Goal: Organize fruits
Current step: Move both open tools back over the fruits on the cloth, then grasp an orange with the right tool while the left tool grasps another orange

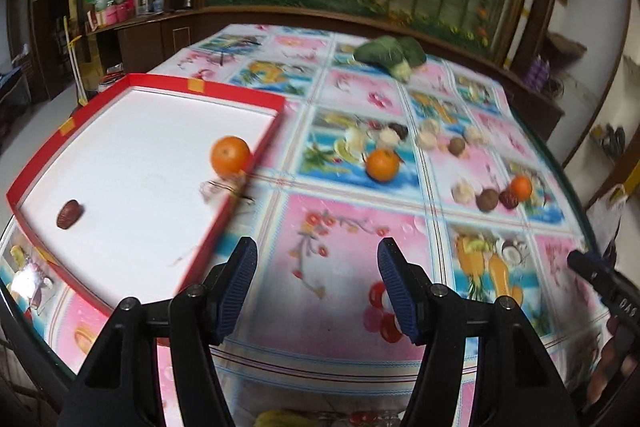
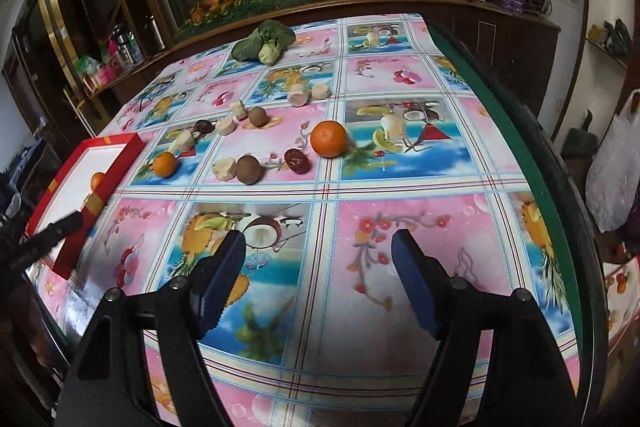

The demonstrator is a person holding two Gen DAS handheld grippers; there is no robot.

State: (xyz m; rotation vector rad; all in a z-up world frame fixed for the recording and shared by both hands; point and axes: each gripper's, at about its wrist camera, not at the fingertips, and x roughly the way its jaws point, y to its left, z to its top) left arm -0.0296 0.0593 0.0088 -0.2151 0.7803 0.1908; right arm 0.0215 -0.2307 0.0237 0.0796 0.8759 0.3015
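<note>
Two spread, empty tools [image 1: 318,287] [image 2: 318,279]; a date [image 1: 69,214] lies tilted in the tray [image 1: 236,87].

Dim indoor light, strong fisheye bending and dark vignette at edges. Left wrist view motion-blurred; right wrist view sharper. Glare on tablecloth [image 1: 24,279] near-left corner.

Table with fruit-print cloth and scattered produce

The table [image 2: 400,187] is covered by a patterned oilcloth [image 2: 400,247]. On it are seen a red-rimmed tray [image 1: 248,95] at the left, a leafy green vegetable [image 2: 262,43] at the far end, three oranges [image 2: 328,138], brown round fruits [image 2: 250,169], dark red dates [image 2: 297,160] and pale cut pieces [image 2: 223,169].
</note>
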